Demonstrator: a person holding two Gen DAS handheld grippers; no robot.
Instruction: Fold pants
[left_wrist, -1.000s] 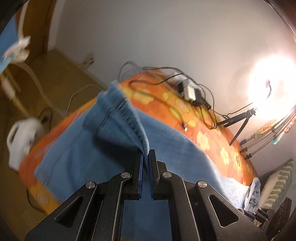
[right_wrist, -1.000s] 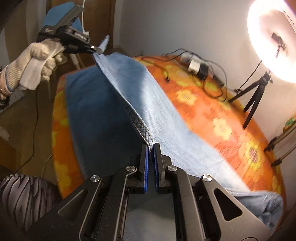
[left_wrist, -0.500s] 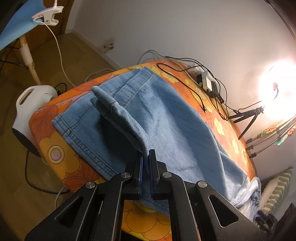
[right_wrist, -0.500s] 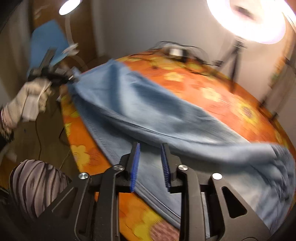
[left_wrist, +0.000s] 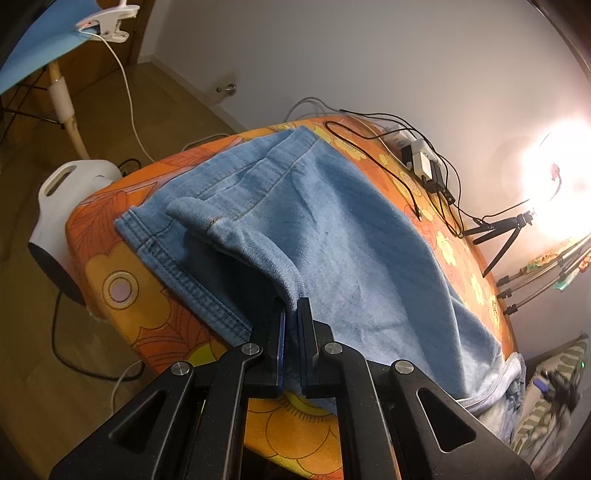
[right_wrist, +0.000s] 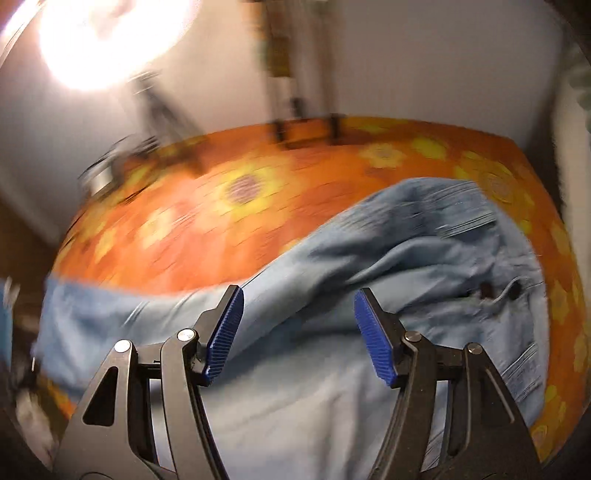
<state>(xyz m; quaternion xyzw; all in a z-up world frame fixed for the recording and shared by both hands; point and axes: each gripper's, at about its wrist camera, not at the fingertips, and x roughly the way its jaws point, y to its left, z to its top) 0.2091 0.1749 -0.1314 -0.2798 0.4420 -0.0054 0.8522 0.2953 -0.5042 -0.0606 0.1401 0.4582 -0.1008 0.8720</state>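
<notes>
Orange floral tablecloth (right_wrist: 229, 221) blurred; jeans (left_wrist: 332, 240) edge hidden inside left tongs (left_wrist: 291, 314).

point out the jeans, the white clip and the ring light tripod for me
jeans (left_wrist: 351, 236): left wrist view, middle of the upper leg.
white clip (left_wrist: 105, 24): left wrist view, its body.
ring light tripod (left_wrist: 506, 240): left wrist view, one black leg.

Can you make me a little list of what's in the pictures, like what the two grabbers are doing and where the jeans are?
clothing: blue jeans spread on the table
table cover: orange flowered cloth
left gripper: shut on a raised fold of the jeans
right gripper: open, nothing between its pads, jaws just been opening, above the jeans
far edge of table: tangle of black cables
light: bright ring lamp on a small tripod
floor: white jug-like container beside the table
</notes>
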